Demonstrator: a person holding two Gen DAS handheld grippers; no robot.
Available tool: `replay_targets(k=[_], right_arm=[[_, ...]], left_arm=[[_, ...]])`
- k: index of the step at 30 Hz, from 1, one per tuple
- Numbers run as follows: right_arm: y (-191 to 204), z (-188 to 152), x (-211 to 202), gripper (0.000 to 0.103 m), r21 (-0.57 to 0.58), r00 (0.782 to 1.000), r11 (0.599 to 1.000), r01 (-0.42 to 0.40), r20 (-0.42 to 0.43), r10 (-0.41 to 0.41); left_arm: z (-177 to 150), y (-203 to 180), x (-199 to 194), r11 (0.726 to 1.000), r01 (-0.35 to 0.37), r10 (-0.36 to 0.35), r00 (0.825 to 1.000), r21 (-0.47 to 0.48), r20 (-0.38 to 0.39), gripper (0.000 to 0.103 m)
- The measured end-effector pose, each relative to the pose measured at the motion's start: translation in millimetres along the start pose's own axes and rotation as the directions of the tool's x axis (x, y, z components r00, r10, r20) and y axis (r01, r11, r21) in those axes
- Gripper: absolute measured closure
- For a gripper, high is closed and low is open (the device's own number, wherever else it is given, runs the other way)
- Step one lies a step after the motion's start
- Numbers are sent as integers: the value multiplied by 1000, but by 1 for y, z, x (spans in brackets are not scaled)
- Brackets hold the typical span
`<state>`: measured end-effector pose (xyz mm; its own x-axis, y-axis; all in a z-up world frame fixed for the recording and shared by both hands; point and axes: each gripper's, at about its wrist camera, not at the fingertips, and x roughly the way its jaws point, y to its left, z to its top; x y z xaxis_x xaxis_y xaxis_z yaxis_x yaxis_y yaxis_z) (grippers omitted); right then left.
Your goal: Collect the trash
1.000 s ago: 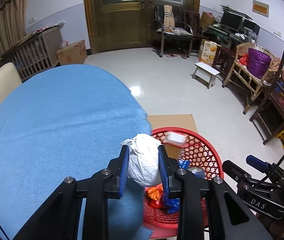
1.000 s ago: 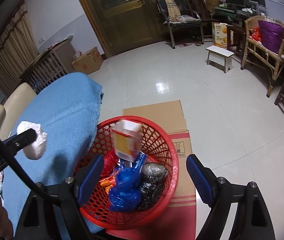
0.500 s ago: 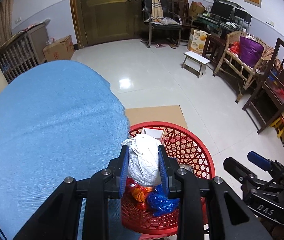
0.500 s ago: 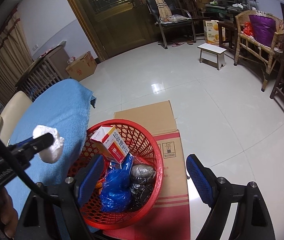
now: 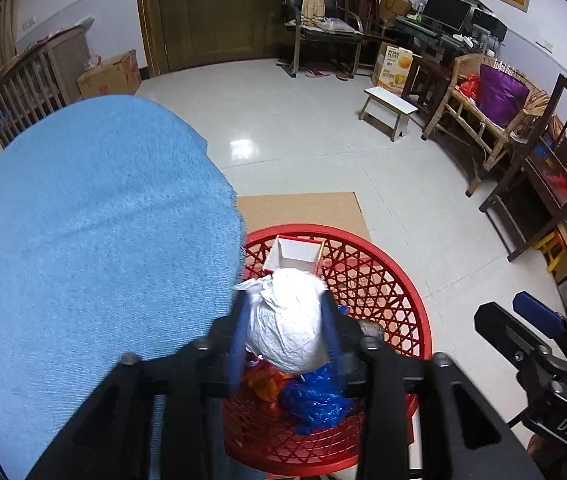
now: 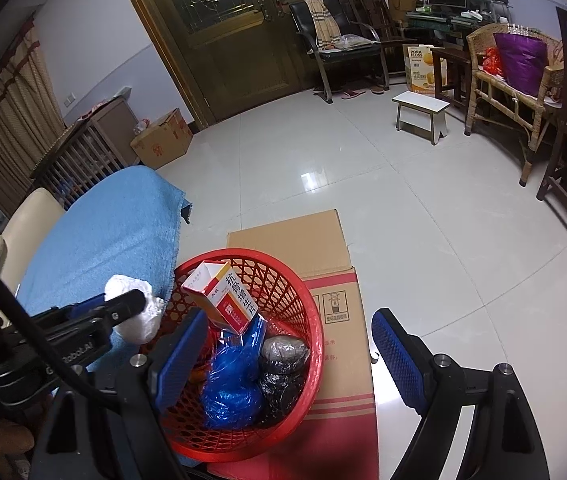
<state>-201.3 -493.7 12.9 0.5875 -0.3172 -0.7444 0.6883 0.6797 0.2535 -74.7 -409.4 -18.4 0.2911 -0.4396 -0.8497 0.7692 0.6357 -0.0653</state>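
My left gripper (image 5: 285,320) is shut on a white crumpled paper ball (image 5: 287,320) and holds it over the near left rim of the red mesh basket (image 5: 395,280). The ball (image 6: 139,320) and the left gripper (image 6: 123,306) also show in the right wrist view, just left of the basket (image 6: 303,300). The basket holds a red and yellow carton (image 6: 223,296), a blue plastic bag (image 6: 231,384), a grey wad (image 6: 283,354) and orange scraps (image 5: 261,376). My right gripper (image 6: 291,360) is open and empty above the basket's near side.
A table with a blue cloth (image 5: 83,248) lies left of the basket. Flattened cardboard (image 6: 295,240) lies under the basket on the tiled floor. A white stool (image 5: 389,110), wicker chair (image 5: 479,120) and dark wooden chairs (image 5: 543,184) stand to the right.
My left gripper has carried the paper ball rightward from over the blue cloth to over the basket. The carton has come to rest in the basket.
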Motion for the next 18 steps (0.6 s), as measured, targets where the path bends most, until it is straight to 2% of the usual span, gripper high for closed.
replay_targets(k=[2,8,18], right_arm=[[-1,1,-3,16,1,1000,1000,2,6,-2],[-2,1,-7,16,2,1000,1000,8,15,-8],[14,0,-15,16,-33,1000,999,5,25,-4]], left_arm=[[-1,-2,-1,1000,-5,5,1000,-1,5,24],[-1,-4,-11,1000,-15,15,999,14,35,23],[-5,16,-31,999,-18,21,997,-37,72,23]])
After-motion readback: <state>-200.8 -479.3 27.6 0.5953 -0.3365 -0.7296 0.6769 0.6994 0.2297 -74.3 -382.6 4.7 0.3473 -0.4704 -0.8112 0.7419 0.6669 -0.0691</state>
